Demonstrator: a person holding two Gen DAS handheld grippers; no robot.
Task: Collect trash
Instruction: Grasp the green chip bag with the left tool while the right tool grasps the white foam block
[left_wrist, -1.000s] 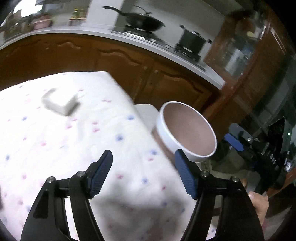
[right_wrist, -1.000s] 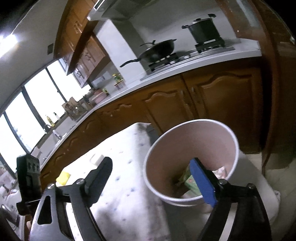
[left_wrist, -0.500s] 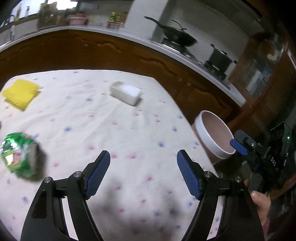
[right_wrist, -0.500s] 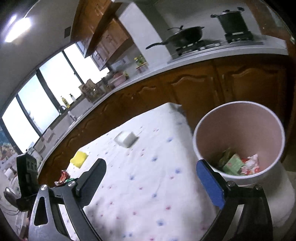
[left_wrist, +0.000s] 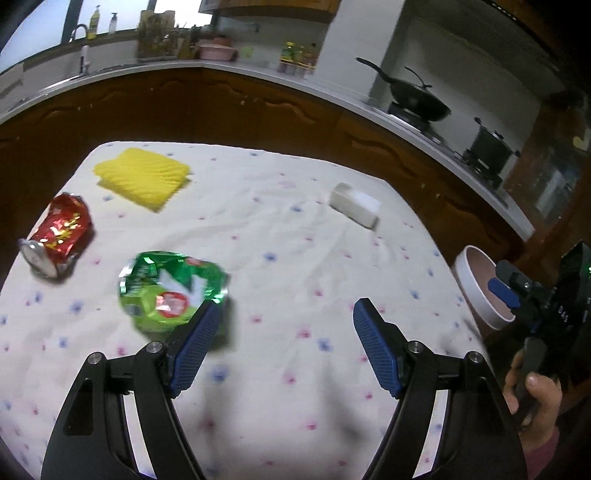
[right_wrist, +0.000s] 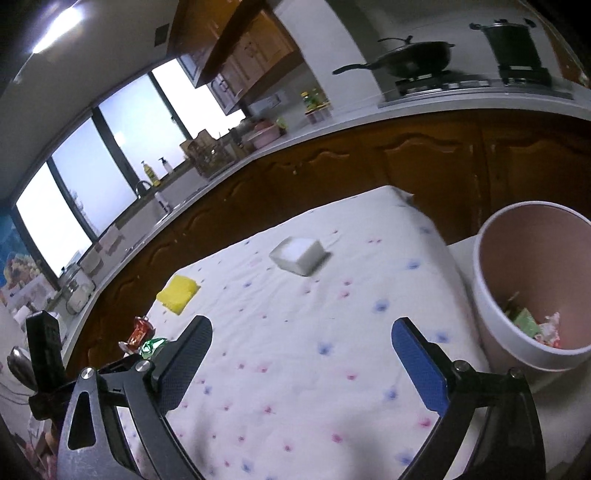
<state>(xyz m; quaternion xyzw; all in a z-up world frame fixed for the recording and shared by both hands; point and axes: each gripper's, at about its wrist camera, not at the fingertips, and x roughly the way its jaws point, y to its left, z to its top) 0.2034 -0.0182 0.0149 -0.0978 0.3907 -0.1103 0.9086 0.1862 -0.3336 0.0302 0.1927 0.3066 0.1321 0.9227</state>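
Note:
A crushed green can (left_wrist: 170, 291) lies on the spotted white tablecloth (left_wrist: 295, 229), just ahead of my left gripper's left finger. A crushed red can (left_wrist: 57, 232) lies further left near the table edge. My left gripper (left_wrist: 282, 339) is open and empty above the cloth. My right gripper (right_wrist: 301, 363) is open and empty over the table's right part. The white bin (right_wrist: 491, 306) stands off the table's right edge and holds several wrappers; it also shows in the left wrist view (left_wrist: 476, 291). Both cans (right_wrist: 142, 338) show small in the right wrist view.
A yellow sponge (left_wrist: 142, 173) lies at the far left of the table and a white block (left_wrist: 354, 205) at the far right. Dark wooden kitchen cabinets (left_wrist: 258, 110) with a wok and a pot on the counter run behind the table.
Both grippers have swung left, away from the bin and over the table. The green and red cans have come into the left wrist view. Both grippers stay open.

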